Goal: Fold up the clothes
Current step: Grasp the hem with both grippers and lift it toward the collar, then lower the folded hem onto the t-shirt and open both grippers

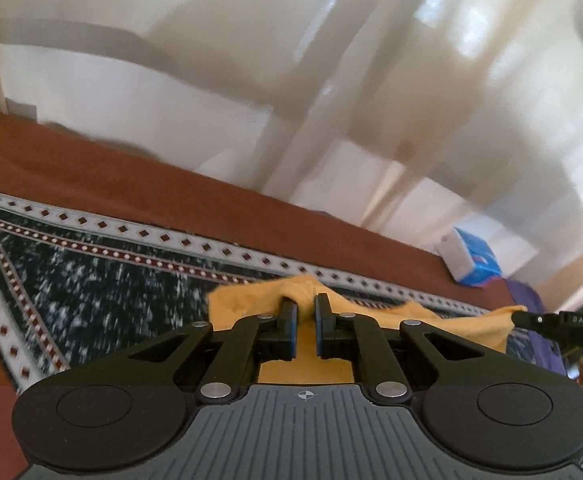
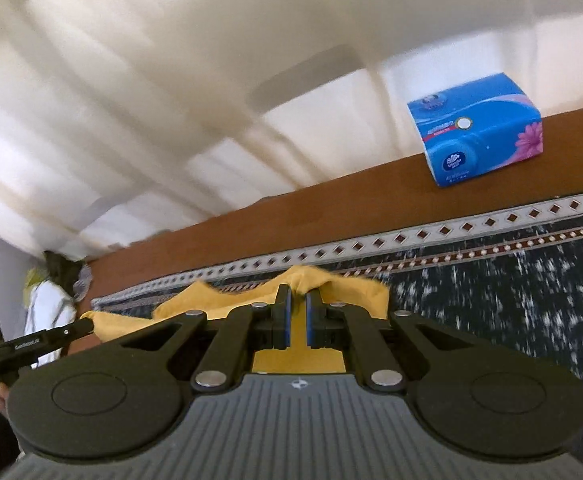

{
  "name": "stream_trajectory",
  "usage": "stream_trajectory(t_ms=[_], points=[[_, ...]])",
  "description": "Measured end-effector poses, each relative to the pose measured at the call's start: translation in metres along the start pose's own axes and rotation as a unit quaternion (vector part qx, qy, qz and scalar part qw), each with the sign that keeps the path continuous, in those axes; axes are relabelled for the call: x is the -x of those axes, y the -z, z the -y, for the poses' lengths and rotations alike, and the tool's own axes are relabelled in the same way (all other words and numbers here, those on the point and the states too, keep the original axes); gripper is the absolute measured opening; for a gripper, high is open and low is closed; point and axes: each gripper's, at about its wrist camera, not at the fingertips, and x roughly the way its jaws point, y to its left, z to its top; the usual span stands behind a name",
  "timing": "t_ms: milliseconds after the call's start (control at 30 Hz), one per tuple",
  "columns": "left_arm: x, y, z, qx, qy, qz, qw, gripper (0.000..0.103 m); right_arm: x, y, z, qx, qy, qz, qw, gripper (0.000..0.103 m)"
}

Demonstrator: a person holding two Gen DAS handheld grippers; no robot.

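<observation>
A yellow garment (image 1: 247,300) hangs stretched between my two grippers above a patterned cloth. My left gripper (image 1: 306,304) is shut on one bunched edge of the garment. My right gripper (image 2: 297,294) is shut on the other edge of the garment (image 2: 355,286). The right gripper also shows at the right edge of the left wrist view (image 1: 531,318), holding the cloth's far corner. The left gripper shows at the left of the right wrist view (image 2: 83,326). Most of the garment is hidden below the gripper bodies.
A dark speckled cloth with a diamond border (image 1: 91,280) covers a brown table (image 1: 131,184). A blue tissue box (image 2: 475,140) stands near the table's far edge, also in the left wrist view (image 1: 473,258). White chairs stand behind the table. A pile of clothes (image 2: 51,280) lies at the left.
</observation>
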Motion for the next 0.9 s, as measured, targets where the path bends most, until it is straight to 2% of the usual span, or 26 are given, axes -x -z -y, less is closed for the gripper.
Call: stream_trajectory(t_ms=[167, 433, 467, 533, 567, 667, 700, 767, 833, 900], points=[[-0.04, -0.012, -0.019, 0.029, -0.011, -0.019, 0.9994, 0.004, -0.038, -0.014, 0.018, -0.022, 0.015, -0.026, 0.999, 0.008], [-0.089, -0.015, -0.04, 0.042, -0.026, -0.051, 0.9974, 0.005, -0.087, -0.017, 0.047, -0.048, 0.025, -0.067, 0.996, 0.008], [-0.093, -0.016, -0.042, 0.043, -0.029, -0.054, 0.9972, 0.01, -0.092, -0.017, 0.049, -0.05, 0.026, -0.07, 0.996, 0.008], [-0.1, -0.016, -0.045, 0.049, -0.035, -0.057, 0.9966, 0.031, -0.101, -0.016, 0.052, -0.057, 0.027, -0.074, 0.995, 0.008], [-0.103, -0.017, -0.046, 0.053, -0.039, -0.057, 0.9962, 0.035, -0.103, -0.015, 0.053, -0.059, 0.028, -0.073, 0.995, 0.009], [-0.1, -0.021, -0.046, 0.06, -0.05, -0.047, 0.9959, 0.046, -0.103, -0.014, 0.057, -0.068, 0.042, -0.055, 0.995, 0.022], [-0.098, -0.023, -0.046, 0.062, -0.054, -0.042, 0.9958, 0.047, -0.102, -0.014, 0.057, -0.07, 0.047, -0.048, 0.995, 0.022], [-0.085, -0.026, -0.043, 0.057, -0.063, -0.018, 0.9962, 0.055, -0.094, -0.014, 0.051, -0.053, 0.072, -0.028, 0.996, 0.03], [-0.066, -0.028, -0.037, 0.041, -0.058, 0.002, 0.9975, 0.056, -0.079, -0.012, 0.038, -0.008, 0.101, 0.005, 0.995, 0.03], [-0.05, -0.026, -0.025, 0.007, -0.051, 0.009, 0.9986, 0.057, -0.066, -0.003, 0.022, 0.038, 0.097, 0.018, 0.994, 0.03]])
